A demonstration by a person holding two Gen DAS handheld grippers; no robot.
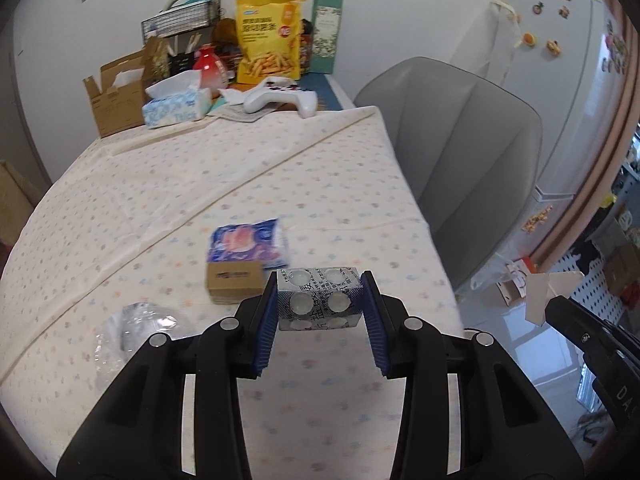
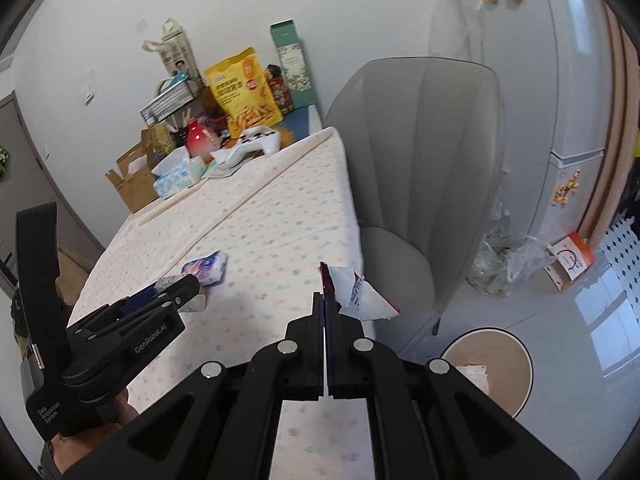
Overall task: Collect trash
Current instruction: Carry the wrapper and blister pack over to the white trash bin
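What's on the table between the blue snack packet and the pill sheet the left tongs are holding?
In the left wrist view, a small brown box sits between the blue packet and the pill sheet.

"GenRobot.AI" on left hand-held gripper (image 2: 182, 294)

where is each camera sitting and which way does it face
Left wrist view: sits on the left tool, looking down along it over the table; its fingers clamp a blister pack, and the right tool shows at the right edge.
Right wrist view: sits on the right tool, facing the table's edge, the grey chair and a bin on the floor; it pinches a torn wrapper, with the left tool and a hand at lower left.
Shared: table, chair, yellow snack bag, blue packet.
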